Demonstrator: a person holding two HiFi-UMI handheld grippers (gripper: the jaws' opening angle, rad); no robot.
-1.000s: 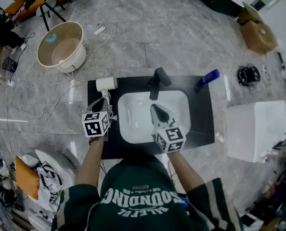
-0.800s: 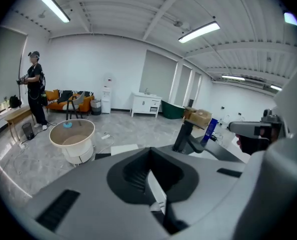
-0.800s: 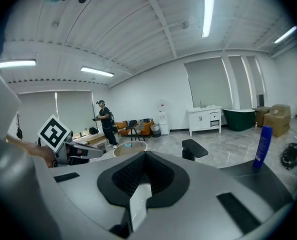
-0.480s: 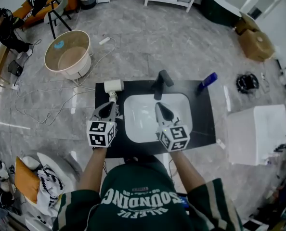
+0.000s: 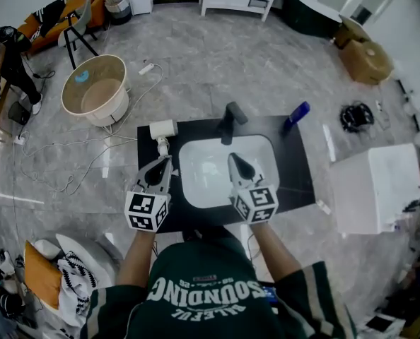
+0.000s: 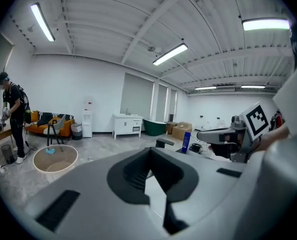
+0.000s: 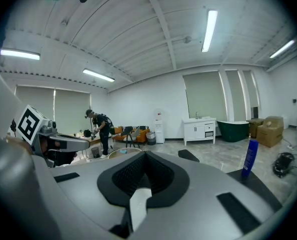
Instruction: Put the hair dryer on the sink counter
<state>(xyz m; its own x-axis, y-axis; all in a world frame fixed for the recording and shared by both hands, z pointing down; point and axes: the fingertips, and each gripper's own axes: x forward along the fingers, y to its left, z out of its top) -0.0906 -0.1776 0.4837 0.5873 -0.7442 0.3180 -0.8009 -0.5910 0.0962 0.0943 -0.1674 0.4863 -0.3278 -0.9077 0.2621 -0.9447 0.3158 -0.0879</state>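
The white hair dryer (image 5: pixel 162 128) lies on the far left corner of the black sink counter (image 5: pixel 295 175), its handle pointing back toward me. My left gripper (image 5: pixel 165 162) hovers just short of that handle, shut and empty, apart from the dryer. My right gripper (image 5: pixel 232 159) is held over the white basin (image 5: pixel 203 175), also shut with nothing in it. In the left gripper view the jaws (image 6: pixel 148 151) meet with nothing between them. The right gripper view shows its own jaws (image 7: pixel 144 156) closed the same way. The dryer is outside both gripper views.
A black faucet (image 5: pixel 228 119) stands behind the basin, a blue bottle (image 5: pixel 295 116) at the counter's far right corner. On the floor are a beige tub (image 5: pixel 95 88), white cables (image 5: pixel 76 154) and a white box (image 5: pixel 376 189). A person (image 6: pixel 11 116) stands far left.
My left gripper has drawn back a little from the hair dryer, which stays on the counter. The head camera has shifted slightly; the right gripper holds about the same place.
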